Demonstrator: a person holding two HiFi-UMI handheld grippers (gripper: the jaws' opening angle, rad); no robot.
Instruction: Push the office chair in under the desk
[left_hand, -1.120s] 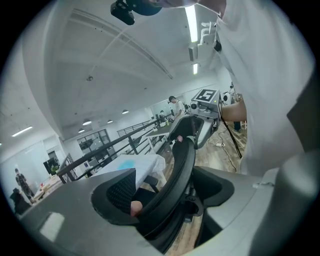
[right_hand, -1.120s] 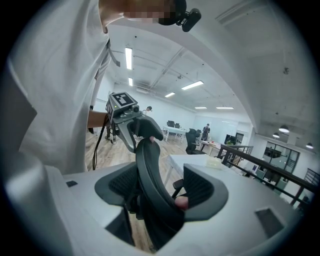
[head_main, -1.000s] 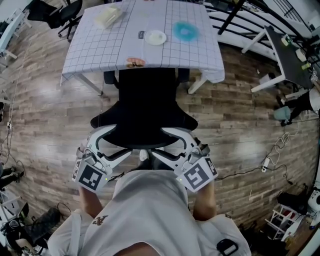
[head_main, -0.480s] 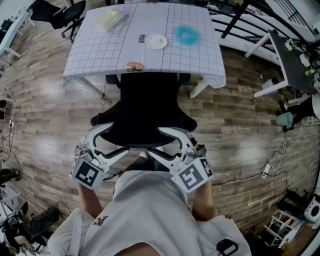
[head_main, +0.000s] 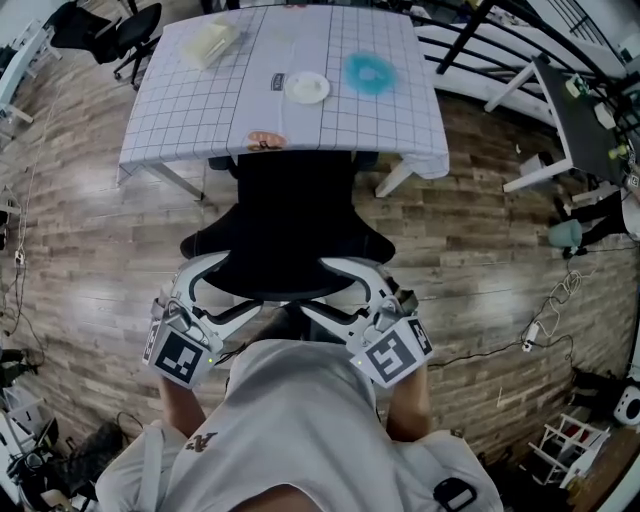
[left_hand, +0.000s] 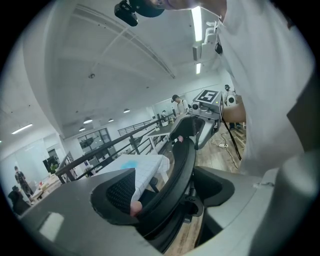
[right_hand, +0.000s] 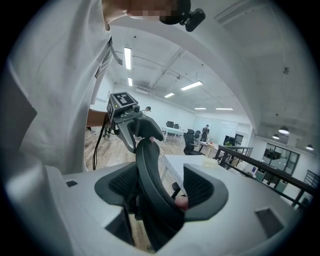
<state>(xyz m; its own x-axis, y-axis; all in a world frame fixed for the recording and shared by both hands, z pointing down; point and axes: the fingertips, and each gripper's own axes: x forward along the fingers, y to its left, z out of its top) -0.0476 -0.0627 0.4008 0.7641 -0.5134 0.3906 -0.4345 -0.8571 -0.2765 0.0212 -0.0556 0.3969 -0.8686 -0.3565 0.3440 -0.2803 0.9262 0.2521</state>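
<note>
- Wood-plank floor (head_main: 90, 230) all round, brown and glossy; second black chair (head_main: 135, 30) far off at 11 o'clock.
- Desk (head_main: 180, 120) at 12 o'clock, draped in a white cloth with a dark grid, white legs below.
- On the cloth: round white plate (head_main: 307, 87); fuzzy teal disc (head_main: 370, 68) just beside it at its 2 o'clock; pale blocky pack (head_main: 212, 40) near the far-left corner; small pinkish item (head_main: 265, 141) at the near edge.
- Office chair (head_main: 290, 215), black, at centre: front part tucked beneath the desk's near edge, broad curved back out on the near side.
- Left hand-held gripper (head_main: 205, 270) at the chair's 7 o'clock, white shell, dark textured pads closed on the smooth black rim of the back.
- Right hand-held gripper (head_main: 350, 268) at 5 o'clock, clamped likewise, rim held between both pads.
- Marker cube on each, black-and-white squares, facing up.
</note>
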